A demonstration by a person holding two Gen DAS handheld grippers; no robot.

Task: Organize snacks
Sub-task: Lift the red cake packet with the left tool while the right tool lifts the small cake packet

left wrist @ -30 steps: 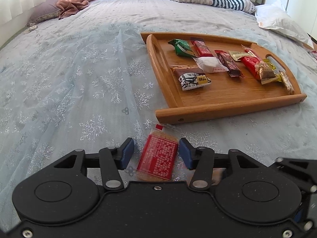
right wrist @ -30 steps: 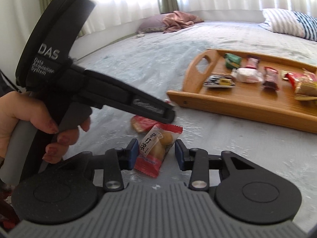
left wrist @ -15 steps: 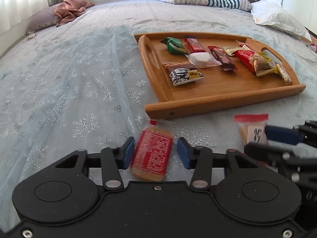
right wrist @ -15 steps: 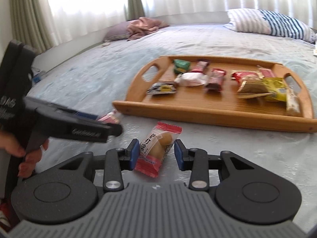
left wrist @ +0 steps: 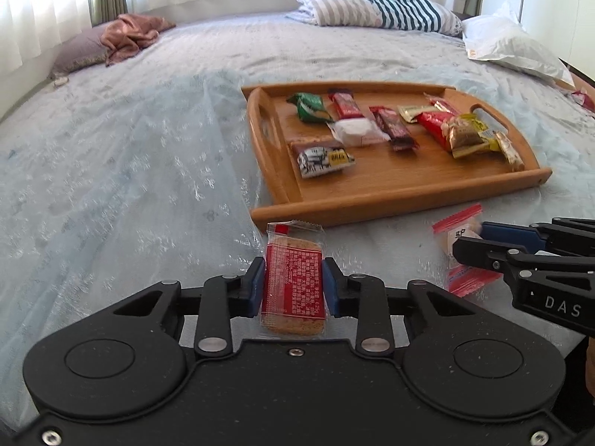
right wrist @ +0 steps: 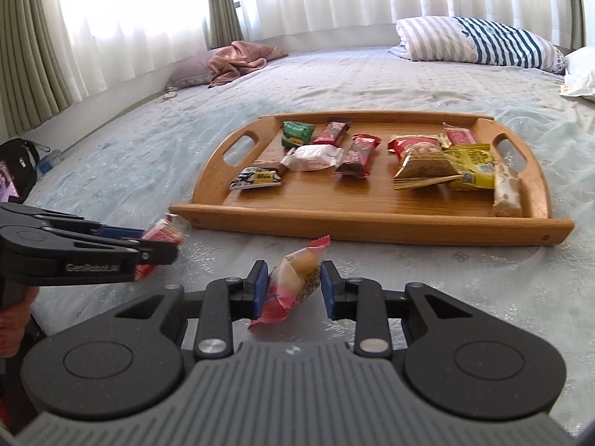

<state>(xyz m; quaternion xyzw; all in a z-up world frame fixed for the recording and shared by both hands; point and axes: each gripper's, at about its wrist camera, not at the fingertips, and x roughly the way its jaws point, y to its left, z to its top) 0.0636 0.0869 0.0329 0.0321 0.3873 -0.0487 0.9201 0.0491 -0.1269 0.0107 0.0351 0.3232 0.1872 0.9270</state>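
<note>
A wooden tray (left wrist: 372, 200) full of wrapped snacks sits on the snowflake-print bed (left wrist: 130, 171) just ahead. The left tool (left wrist: 293, 288) is clamped on a flat red cracker pack (left wrist: 292, 286) — the right tool (right wrist: 293, 290) pinches a crinkly pink-ended candy packet (right wrist: 293, 280), both short of the tray's near rim.

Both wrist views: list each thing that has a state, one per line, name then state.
Left tongs: shut on the red biscuit pack.
Red biscuit pack: upright between the pads, short of the tray.
Right tongs: shut on the pink candy.
Pink candy: gripped, tilted, short of the tray.
Tray: flat on the bed, holding about ten wrapped snacks.
White snack: lying in the tray.
</note>
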